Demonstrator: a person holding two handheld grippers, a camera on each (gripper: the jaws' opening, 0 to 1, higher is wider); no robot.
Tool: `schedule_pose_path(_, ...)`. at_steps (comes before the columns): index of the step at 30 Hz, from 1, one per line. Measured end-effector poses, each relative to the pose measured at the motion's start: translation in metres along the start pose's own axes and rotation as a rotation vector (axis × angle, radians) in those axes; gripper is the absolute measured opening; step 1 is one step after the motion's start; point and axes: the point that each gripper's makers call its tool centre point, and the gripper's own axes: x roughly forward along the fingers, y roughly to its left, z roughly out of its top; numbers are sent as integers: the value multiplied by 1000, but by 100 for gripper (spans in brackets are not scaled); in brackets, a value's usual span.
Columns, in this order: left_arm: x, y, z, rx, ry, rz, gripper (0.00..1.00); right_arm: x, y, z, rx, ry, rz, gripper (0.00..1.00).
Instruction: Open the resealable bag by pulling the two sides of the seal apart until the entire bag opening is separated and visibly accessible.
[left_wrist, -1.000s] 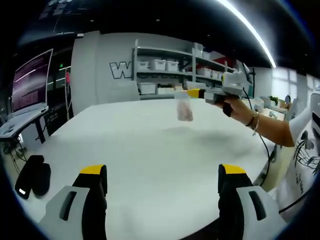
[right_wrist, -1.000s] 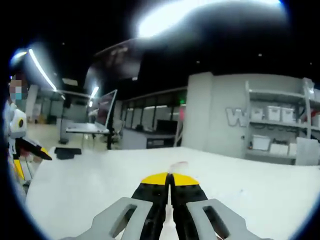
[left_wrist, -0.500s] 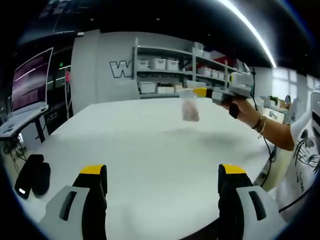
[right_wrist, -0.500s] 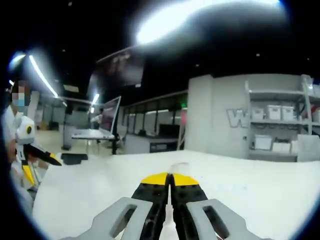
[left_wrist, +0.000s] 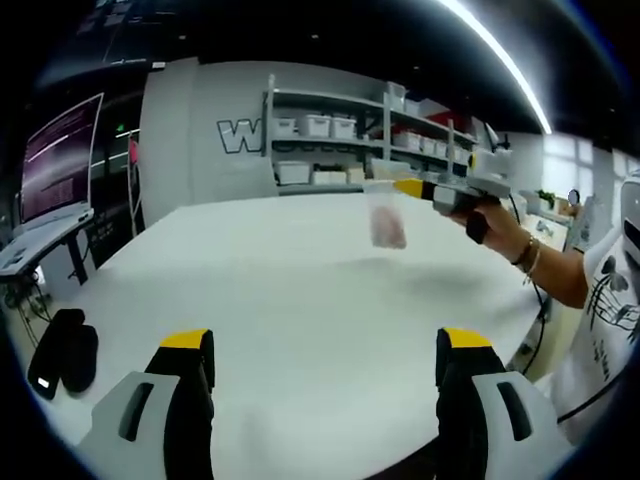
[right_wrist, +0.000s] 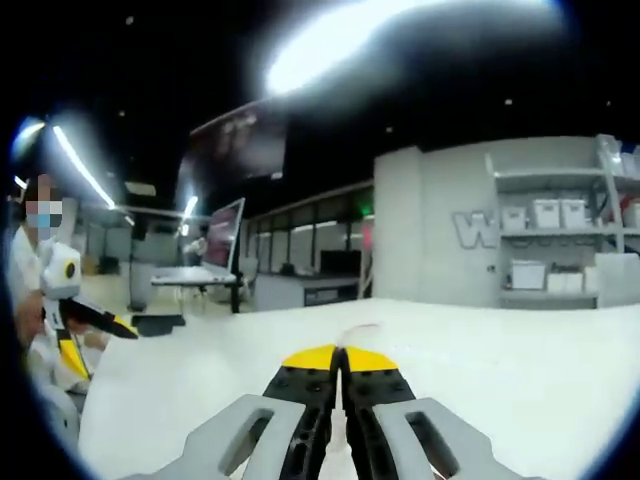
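A small clear resealable bag (left_wrist: 386, 222) with pinkish contents hangs above the white table (left_wrist: 300, 290). My right gripper (left_wrist: 408, 187) enters the left gripper view from the right, held by a hand, and is shut on the bag's top edge. In the right gripper view its yellow-tipped jaws (right_wrist: 339, 358) are pressed together, and a sliver of the bag (right_wrist: 356, 331) shows just past them. My left gripper (left_wrist: 325, 342) stands open and wide near the table's front edge, with nothing between its fingers, well short of the bag. The left gripper (right_wrist: 90, 335) also shows far left in the right gripper view.
A black object (left_wrist: 62, 352) lies at the table's left edge. Shelves with white bins (left_wrist: 320, 150) line the back wall. A desk with a monitor (left_wrist: 60, 165) stands off to the left. The person's arm and white shirt (left_wrist: 600, 300) are on the right.
The right gripper with the hanging bag has drifted a little to the right in the left gripper view. The left gripper has stayed still and open.
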Motion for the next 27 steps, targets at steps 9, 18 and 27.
schedule_pose_path(9,2,-2,-3,-1,6,-7,90,-12,8,4,22,-21,2,0)
schedule_pose_path(18,4,-2,-7,-9,12,-10,90,-18,14,0,38,-21,10,0)
schedule_pose_path(27,4,2,-11,-20,13,-7,89,-29,22,0,42,-25,13,0)
